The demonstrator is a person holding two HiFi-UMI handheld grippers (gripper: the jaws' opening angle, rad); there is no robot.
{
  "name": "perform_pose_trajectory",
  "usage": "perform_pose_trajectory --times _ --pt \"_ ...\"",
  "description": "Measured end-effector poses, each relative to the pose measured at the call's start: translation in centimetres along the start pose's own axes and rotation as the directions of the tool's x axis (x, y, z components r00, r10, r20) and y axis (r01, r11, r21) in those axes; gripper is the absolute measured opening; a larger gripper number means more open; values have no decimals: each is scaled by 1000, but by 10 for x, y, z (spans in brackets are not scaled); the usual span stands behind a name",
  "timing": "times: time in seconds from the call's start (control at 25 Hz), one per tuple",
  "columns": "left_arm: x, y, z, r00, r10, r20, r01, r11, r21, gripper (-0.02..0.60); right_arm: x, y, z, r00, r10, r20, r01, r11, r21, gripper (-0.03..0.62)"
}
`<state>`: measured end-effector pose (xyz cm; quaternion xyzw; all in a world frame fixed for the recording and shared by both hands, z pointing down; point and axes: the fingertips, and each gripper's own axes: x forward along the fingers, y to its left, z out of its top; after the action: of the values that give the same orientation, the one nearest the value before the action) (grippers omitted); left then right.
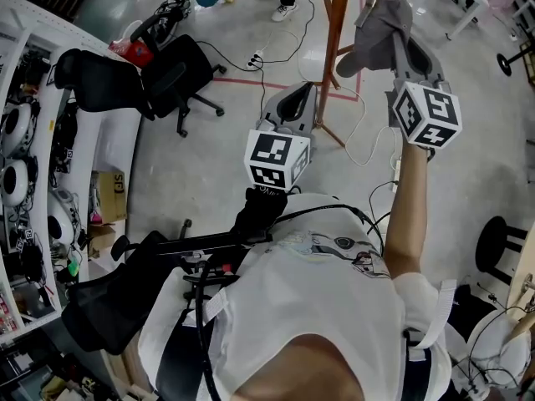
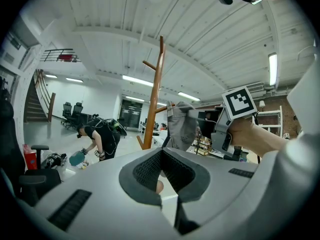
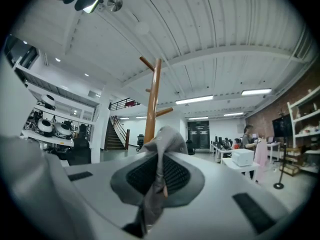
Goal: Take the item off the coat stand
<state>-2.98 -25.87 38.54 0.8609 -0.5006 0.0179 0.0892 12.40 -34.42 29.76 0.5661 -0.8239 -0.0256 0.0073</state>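
Note:
A wooden coat stand [image 1: 337,23] rises at the top of the head view, and a grey cap [image 1: 380,27] hangs from one of its pegs. My right gripper [image 1: 391,17] is raised up to it and is shut on the cap. In the right gripper view the grey cloth [image 3: 161,149] is pinched between the pads, with the stand [image 3: 152,99] just behind. My left gripper [image 1: 292,98] is held lower, left of the stand, shut with nothing in it. Its own view shows the stand [image 2: 156,94], the cap [image 2: 182,126] and the right gripper [image 2: 220,129].
Black office chairs [image 1: 175,78] stand to the left, and cables with a power strip [image 1: 255,57] lie on the floor by the stand's base. Shelving [image 1: 25,165] lines the left wall. A stool [image 1: 501,249] is at right. A person [image 2: 97,136] bends down in the background.

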Motion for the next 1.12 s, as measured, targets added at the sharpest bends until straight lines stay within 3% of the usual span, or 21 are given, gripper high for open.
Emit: perform_pose_trajectory --times 0.32,0.88,1.12 --pt "-2 7 0 1000 -14 8 13 1000 19 3 -38 -4 14 994 -86 66 88 996 -17 25" --pt "21 -31 16 996 -89 24 88 995 38 3 -98 -13 -40 989 -140 -53 141 990 28 26" --pt "21 -31 20 995 -90 35 88 995 42 3 -106 -5 -46 989 -141 -54 144 988 51 25"
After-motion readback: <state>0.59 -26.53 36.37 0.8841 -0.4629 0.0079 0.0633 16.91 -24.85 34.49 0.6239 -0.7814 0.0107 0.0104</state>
